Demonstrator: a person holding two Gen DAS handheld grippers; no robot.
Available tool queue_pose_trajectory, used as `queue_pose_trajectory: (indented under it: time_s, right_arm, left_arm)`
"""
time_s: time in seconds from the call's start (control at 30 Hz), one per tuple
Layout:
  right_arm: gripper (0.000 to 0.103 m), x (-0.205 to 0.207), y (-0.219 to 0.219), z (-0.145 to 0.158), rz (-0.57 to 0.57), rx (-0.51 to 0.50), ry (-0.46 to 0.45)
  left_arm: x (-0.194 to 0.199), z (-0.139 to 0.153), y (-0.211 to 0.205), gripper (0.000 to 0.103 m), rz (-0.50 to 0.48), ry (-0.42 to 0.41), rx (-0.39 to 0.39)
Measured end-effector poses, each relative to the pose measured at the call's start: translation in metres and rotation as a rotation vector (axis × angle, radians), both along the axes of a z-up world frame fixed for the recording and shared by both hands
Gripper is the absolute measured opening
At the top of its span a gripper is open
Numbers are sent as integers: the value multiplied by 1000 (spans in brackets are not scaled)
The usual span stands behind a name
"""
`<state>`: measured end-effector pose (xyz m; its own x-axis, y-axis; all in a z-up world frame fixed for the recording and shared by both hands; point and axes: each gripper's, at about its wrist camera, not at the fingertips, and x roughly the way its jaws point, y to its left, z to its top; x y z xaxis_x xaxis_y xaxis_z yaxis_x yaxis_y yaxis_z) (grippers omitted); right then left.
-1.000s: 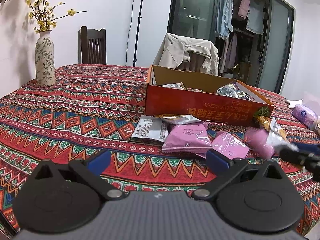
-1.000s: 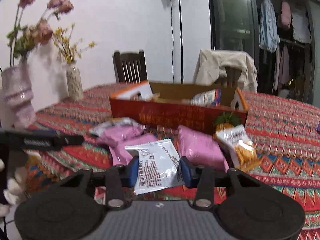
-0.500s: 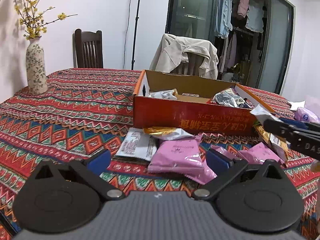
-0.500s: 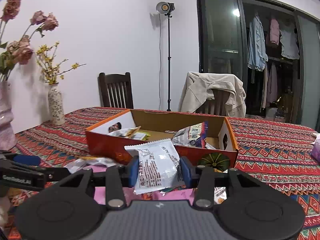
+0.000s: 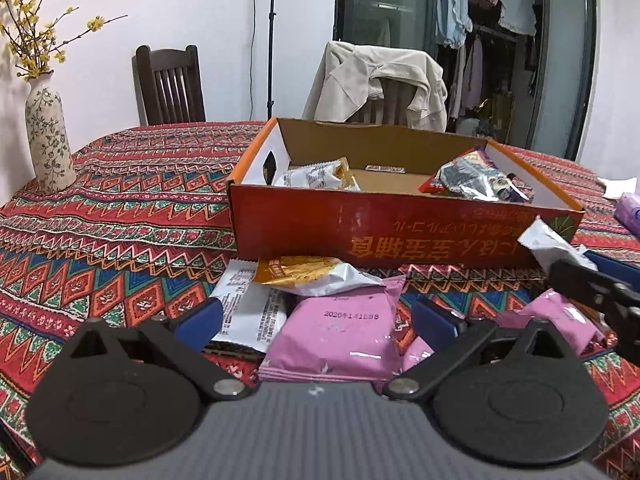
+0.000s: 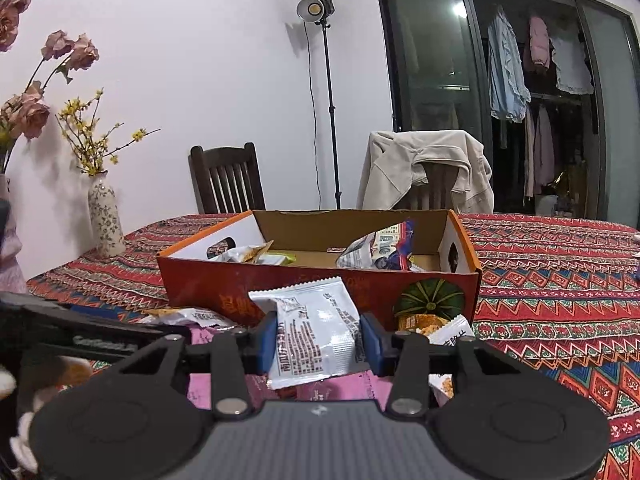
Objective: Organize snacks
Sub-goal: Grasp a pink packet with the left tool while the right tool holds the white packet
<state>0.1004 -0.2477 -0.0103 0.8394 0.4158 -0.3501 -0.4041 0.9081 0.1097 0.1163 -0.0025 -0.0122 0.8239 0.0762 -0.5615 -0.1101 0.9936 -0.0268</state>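
Note:
An orange-red cardboard box (image 5: 400,236) (image 6: 224,284) stands open on the patterned table with a few snack packets inside. My right gripper (image 6: 318,340) is shut on a white snack packet (image 6: 316,336) and holds it in front of the box's near wall. In the left wrist view that same white packet (image 5: 548,244) shows at the right, with the right gripper behind it. My left gripper (image 5: 316,320) is open above a pink snack packet (image 5: 340,332). A white packet (image 5: 248,304) and a gold-and-white one (image 5: 308,272) lie just beyond it.
A flowered vase (image 5: 48,140) (image 6: 106,216) stands at the table's left side. Two chairs (image 6: 226,180) are behind the table, one draped with a beige jacket (image 6: 428,168). A purple pack (image 5: 630,212) lies at the far right. More pink and orange packets lie in front of the box.
Both grippers have come closer to the box. The right one still holds the white packet, now higher so the box's inside shows. The left one has moved over the pink packets.

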Motion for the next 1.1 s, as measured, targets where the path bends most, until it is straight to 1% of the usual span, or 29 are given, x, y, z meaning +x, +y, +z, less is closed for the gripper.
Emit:
queue_pose_trajectory:
  time_s: [0.03,0.13,0.23,0.27,0.3,0.33,0.53,0.63,0.77,0.93,1.03,1.1]
  right_arm:
    - [43,0,-1,0,1,3,-2]
    - [43,-3,-1,0,8,8,-8]
    - [44,-5,0,0,15,1,-16]
    - [44,-6,1,0,17,0,-18]
    - [44,-7,1,0,19,-1,-18]
    - [44,-7,1,0,21,-3,-17]
    - [44,-6,3,-2,21,-17,-7]
    - [44,-4,2,-2,19,-13,6]
    - [44,-1,3,-4,8,-19,21]
    - [44,-3,5,-4,11,-28,8]
    - [44,-6,6,0,6,-34,-22]
    - [44,-10,7,3,3,-41,-41]
  left_arm:
    - [2,-1,-1,96,-1,8,1]
    - [6,-5,-3,89,-10,21,3]
    - [10,-9,-6,80,-35,39,8]
    - [11,-10,-8,78,-44,42,15]
    - [12,-11,-9,72,-53,45,23]
    - [12,-11,-10,69,-61,46,25]
    - [8,-13,-6,63,-69,37,-6]
    - [5,-11,-5,62,-71,28,-12]
    - [-7,-4,-2,62,-73,-8,-28]
    - [-25,8,-1,62,-84,-55,-33]
    - [-33,17,2,62,-86,-81,-38]
    - [-36,23,2,62,-81,-97,-27]
